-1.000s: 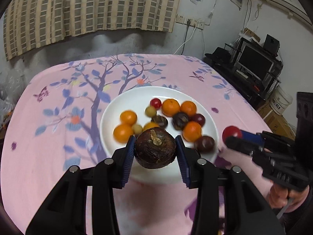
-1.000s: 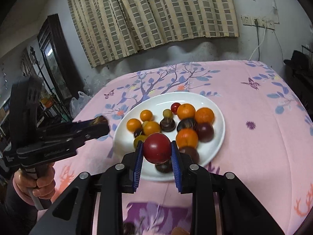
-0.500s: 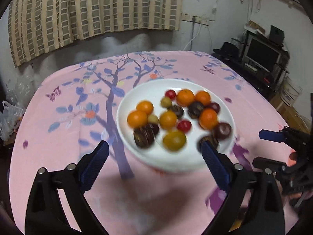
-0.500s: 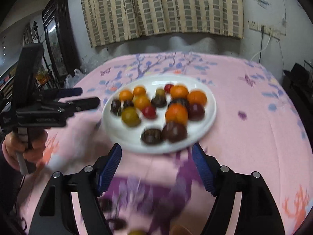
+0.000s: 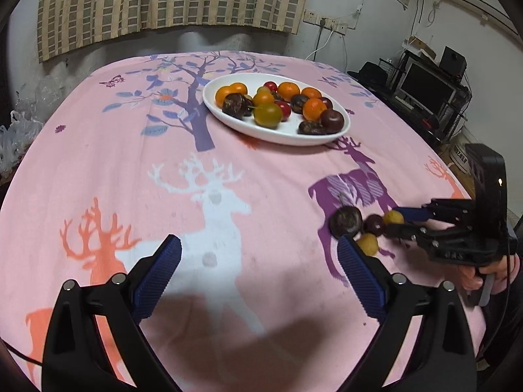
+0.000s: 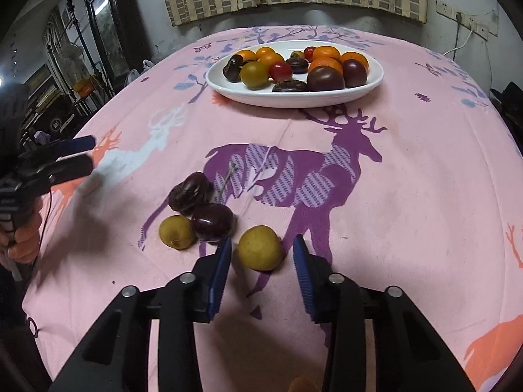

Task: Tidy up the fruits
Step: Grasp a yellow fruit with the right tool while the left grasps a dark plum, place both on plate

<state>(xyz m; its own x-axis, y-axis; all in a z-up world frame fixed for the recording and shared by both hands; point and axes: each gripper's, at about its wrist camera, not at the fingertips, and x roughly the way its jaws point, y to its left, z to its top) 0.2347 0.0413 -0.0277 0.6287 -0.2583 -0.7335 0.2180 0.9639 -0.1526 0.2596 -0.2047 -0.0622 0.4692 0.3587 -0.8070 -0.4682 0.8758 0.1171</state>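
A white plate (image 5: 281,137) (image 6: 294,99) piled with orange, red, yellow and dark fruits sits at the far side of the pink tablecloth. Near the front lie a wrinkled dark fruit (image 6: 191,192) (image 5: 346,222), a glossy dark fruit (image 6: 212,222) (image 5: 374,224) and a yellow fruit (image 6: 176,232) (image 5: 367,243). My right gripper (image 6: 261,248) (image 5: 392,222) straddles a second yellow fruit (image 6: 260,248) (image 5: 394,217); its jaws are closing, with a gap still showing on both sides. My left gripper (image 5: 258,251) (image 6: 81,153) hangs wide open over bare cloth, holding nothing.
The tablecloth shows white (image 5: 212,192), purple (image 6: 294,170) and orange deer prints. A TV stand (image 5: 425,91) is beyond the table's right edge, plastic bags (image 5: 19,130) beyond the left. A person's hand (image 5: 483,277) holds the right gripper. A striped curtain hangs behind.
The left gripper let go of a dark brown fruit and the right a red one, both now on the plate. Both pulled back toward the near table; the right came down around a yellow fruit.
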